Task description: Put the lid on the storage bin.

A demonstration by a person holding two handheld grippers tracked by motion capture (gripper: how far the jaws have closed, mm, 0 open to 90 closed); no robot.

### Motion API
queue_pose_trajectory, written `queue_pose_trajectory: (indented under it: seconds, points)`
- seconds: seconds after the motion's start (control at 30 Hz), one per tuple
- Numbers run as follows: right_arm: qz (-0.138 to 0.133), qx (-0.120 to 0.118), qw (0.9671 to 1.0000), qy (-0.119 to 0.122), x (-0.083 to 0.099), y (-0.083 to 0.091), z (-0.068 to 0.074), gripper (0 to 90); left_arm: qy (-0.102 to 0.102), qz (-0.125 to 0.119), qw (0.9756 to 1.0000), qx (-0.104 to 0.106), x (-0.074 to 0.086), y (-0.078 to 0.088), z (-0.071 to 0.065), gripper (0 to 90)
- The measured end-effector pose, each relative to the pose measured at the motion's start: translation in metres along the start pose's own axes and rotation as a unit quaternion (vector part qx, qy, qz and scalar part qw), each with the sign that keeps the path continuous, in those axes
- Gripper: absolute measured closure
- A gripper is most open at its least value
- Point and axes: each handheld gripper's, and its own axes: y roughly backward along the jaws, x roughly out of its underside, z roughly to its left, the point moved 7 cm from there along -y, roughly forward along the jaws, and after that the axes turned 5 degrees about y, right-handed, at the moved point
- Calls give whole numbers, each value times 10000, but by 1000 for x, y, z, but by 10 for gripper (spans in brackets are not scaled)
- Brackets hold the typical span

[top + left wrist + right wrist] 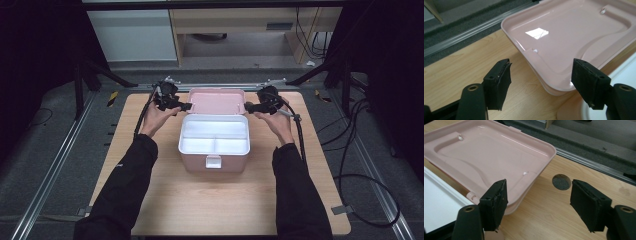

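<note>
Open jaws beside lid [217, 101] (pink)

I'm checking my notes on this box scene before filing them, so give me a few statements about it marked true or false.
1. The pink box stands open, its lid laid back. True.
2. The left gripper clamps the lid. False: its jaws stand open beside the lid's edge.
3. The white tray holds tools. False: its compartments look empty.
4. The right gripper is at the lid's other side. True.
5. The wooden table has a round hole near the lid. True.
</note>
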Motion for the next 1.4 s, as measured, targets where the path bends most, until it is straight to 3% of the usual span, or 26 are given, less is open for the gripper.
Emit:
queue_pose_trajectory:
  seconds: [0.13,0.27,0.4,0.53,0.8,1.07,1.17,1.23,1.27,1.3,1.33,1.37,1.4]
  points:
    - [76,-74,9999,45,2,-15,7,335,13,83,10000,38,3,-15,1,313]
    - [87,-160,9998,29,2,-23,11,368,38,70,9999,83,3,-20,0,307]
    - [169,-225,9996,-34,4,-32,12,405,39,209,9997,69,7,-28,3,308]
    - [192,-351,9991,-153,8,-41,13,444,251,131,9991,305,8,-34,5,304]
    - [207,-514,9977,-402,9,-50,11,457,274,84,9987,411,8,-44,1,387]
    - [173,-441,9982,-363,8,-51,13,468,314,136,9986,407,8,-43,3,432]
    - [21,-437,9983,-394,4,-47,12,482,350,153,9983,451,7,-39,3,443]
    - [-255,-486,9976,-419,-3,-40,11,527,370,182,9979,506,8,-36,3,451]
    - [-463,-627,9956,-513,-9,-34,12,621,394,130,9969,667,6,-34,1,471]
    - [-687,-1014,9891,-815,-18,-28,18,617,453,51,9961,755,5,-32,0,489]
    - [-489,-827,9942,-481,-25,-27,26,615,572,-27,9949,835,2,-30,-2,579]
    - [-489,-827,9942,-481,-25,-27,26,615,639,-53,9952,742,0,-29,-2,579]
    - [-384,-594,9973,-181,-26,-29,27,592,469,21,9980,426,0,-29,-2,559]
